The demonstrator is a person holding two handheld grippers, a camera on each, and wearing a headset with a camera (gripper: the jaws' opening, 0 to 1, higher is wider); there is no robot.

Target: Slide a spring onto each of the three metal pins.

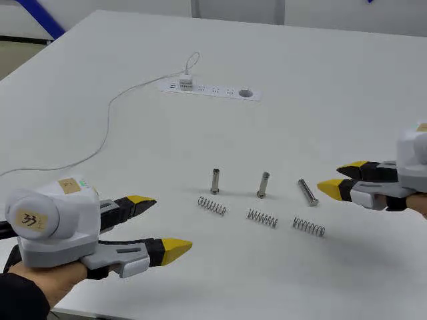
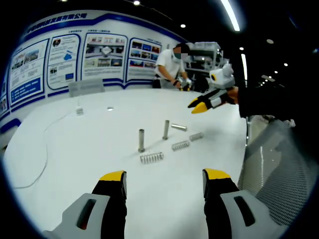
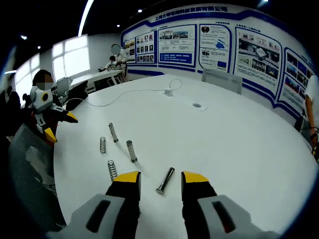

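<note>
White bench [image 1: 320,100], head view: 3 metal pins in a row, 3 springs in a row just in front of them on the near side, one per pin. Each spring is apart from its pin.

L pin [image 1: 215,181] stands upright. Mid pin [image 1: 263,185] stands too, w/ a slight lean. R pin [image 1: 307,192] lies flat on its side, wider head end nearer the person. L spring [image 1: 212,205], mid spring [image 1: 261,218] and R spring [image 1: 308,227] all lie flat on the bench, none on a pin.

L gripper [image 1: 159,223] is at bottom left w/ jaws wide apart and nothing btwn them. Its yellow tips point toward the springs and are well apart from them. L gripper view agrees: jaws spread, pins + springs on the bench ahead, R gripper [image 2: 209,99] at upper right.

In head view R gripper comes in from the right edge, jaws parted, nothing held. Tips are near R pin, not touching. In R gripper view, R pin lies on the bench in line w/ the gap btwn the two tips, not pinched. The 2 upright pins are beyond it to the left.

Far side of bench: white power strip [image 1: 210,89] w/ a plug [image 1: 185,83] in it. A white cable [image 1: 107,127] runs off to the left.
</note>
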